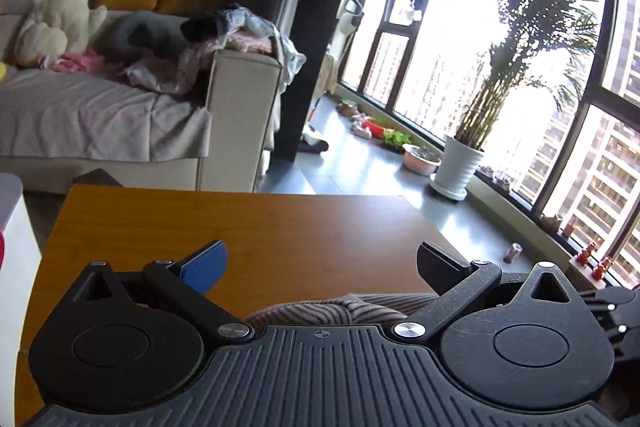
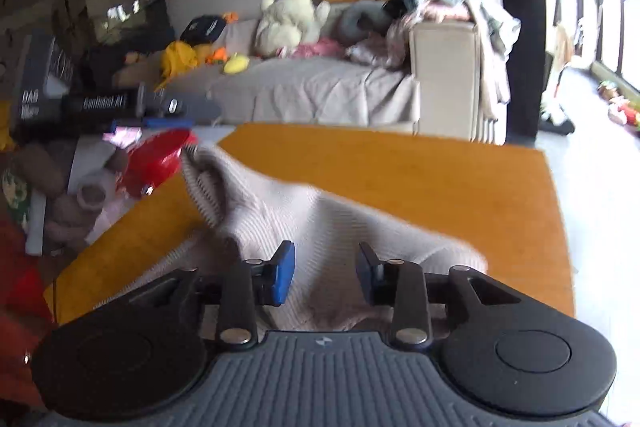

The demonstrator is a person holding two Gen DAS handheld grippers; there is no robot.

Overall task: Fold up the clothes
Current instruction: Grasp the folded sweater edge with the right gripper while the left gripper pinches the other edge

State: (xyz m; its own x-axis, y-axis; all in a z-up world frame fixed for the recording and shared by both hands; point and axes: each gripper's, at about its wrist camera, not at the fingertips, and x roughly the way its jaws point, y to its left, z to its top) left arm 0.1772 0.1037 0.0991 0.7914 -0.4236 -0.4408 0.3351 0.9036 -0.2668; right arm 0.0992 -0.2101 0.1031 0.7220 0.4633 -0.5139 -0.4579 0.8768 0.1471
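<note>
Left gripper (image 1: pixel 322 263) hangs above the wooden table (image 1: pixel 280 227) with its 2 fingers spread wide, nothing between them. Just beneath its body a striped, ribbed fold of the sweater (image 1: pixel 340 307) peeks out, below and behind the fingertips, not touching them.

Over to the right wrist view: the right gripper (image 2: pixel 326 273) sits low over the cream ribbed sweater (image 2: pixel 304 219), fingers parted to a moderate gap, blue pad (image 2: pixel 282 277) on the left finger showing. Cloth lies under and between the fingers, but neither pad is pressing it; whether the tips touch the fabric I cannot tell.

The sweater lies rumpled on the table (image 2: pixel 440 179), running from right under the fingers forward and to the left, one ribbed edge reaching the table's far-left corner. Past that corner, a red bag (image 2: pixel 156 163) and a brown plush toy (image 2: pixel 84 195) sit off the left side. Ahead of both grippers, beyond the table, a sofa (image 1: pixel 100 115) carries a white plush toy (image 1: pixel 64 15) and heaped clothes (image 1: pixel 224 35).
</note>
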